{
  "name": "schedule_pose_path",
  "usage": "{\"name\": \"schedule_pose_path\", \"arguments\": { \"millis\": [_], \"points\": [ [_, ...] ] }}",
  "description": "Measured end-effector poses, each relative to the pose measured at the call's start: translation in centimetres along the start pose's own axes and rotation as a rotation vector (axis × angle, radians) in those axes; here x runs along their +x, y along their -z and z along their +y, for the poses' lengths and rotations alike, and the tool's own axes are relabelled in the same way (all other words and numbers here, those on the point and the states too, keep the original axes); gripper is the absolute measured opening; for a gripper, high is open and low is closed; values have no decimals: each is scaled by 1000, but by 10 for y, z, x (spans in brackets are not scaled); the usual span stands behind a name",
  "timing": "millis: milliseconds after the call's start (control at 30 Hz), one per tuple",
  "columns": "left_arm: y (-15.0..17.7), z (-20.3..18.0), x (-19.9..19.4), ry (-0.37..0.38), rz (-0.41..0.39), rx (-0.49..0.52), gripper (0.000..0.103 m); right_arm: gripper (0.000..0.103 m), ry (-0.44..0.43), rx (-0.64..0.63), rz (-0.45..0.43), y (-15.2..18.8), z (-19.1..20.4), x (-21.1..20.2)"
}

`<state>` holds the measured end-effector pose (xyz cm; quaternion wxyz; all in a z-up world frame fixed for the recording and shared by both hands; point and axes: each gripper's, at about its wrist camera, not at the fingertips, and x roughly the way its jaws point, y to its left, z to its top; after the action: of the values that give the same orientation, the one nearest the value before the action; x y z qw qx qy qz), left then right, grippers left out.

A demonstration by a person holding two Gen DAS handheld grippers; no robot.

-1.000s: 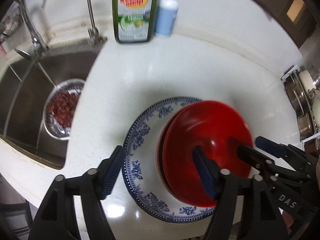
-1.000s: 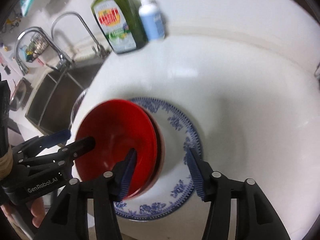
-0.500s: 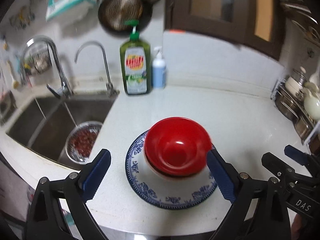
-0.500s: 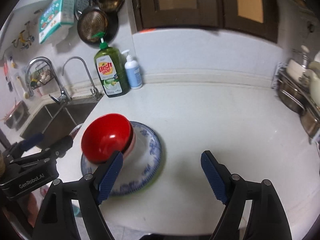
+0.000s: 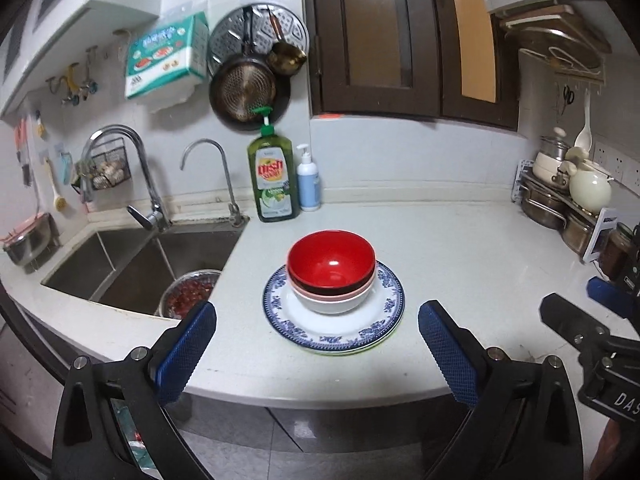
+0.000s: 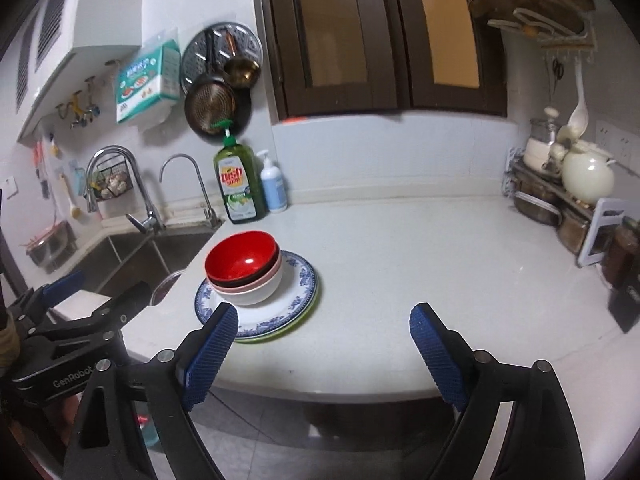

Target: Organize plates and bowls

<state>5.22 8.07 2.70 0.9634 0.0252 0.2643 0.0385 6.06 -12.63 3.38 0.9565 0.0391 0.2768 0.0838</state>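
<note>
Green soap bottle (image 5: 273, 176) behind stacked bowls (image 5: 331, 276); both hand-held grippers (image 5: 316, 354) (image 6: 324, 354) wide, empty.

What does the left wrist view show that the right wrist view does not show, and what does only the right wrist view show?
Only the left wrist view shows the metal bowl of red fruit in the steel sink and the open left gripper up close.

Only the right wrist view shows a green rim under the blue-patterned plate clearly, and the open right gripper up close.

Both show the red bowl nested in a pink and white bowl on the plate, the green dish soap bottle and the white countertop.
</note>
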Motion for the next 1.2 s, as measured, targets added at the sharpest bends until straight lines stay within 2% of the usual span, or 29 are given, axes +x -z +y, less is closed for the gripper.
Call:
{"name": "schedule_pose_path", "arguments": {
  "millis": [200, 533, 800, 1200],
  "points": [
    [10, 9, -34, -10, -63, 17, 103, 92, 49, -1, -54, 13, 12, -36],
    [19, 29, -70, 9, -118, 67, 103, 92, 102, 25, -102, 30, 39, -79],
    [21, 40, -85, 52, -135, 79, 103, 92, 120, 27, -131, 36, 53, -100],
    [18, 44, -97, 67, -165, 83, 103, 92, 131, 31, -156, 36, 59, -112]
  ]
}}
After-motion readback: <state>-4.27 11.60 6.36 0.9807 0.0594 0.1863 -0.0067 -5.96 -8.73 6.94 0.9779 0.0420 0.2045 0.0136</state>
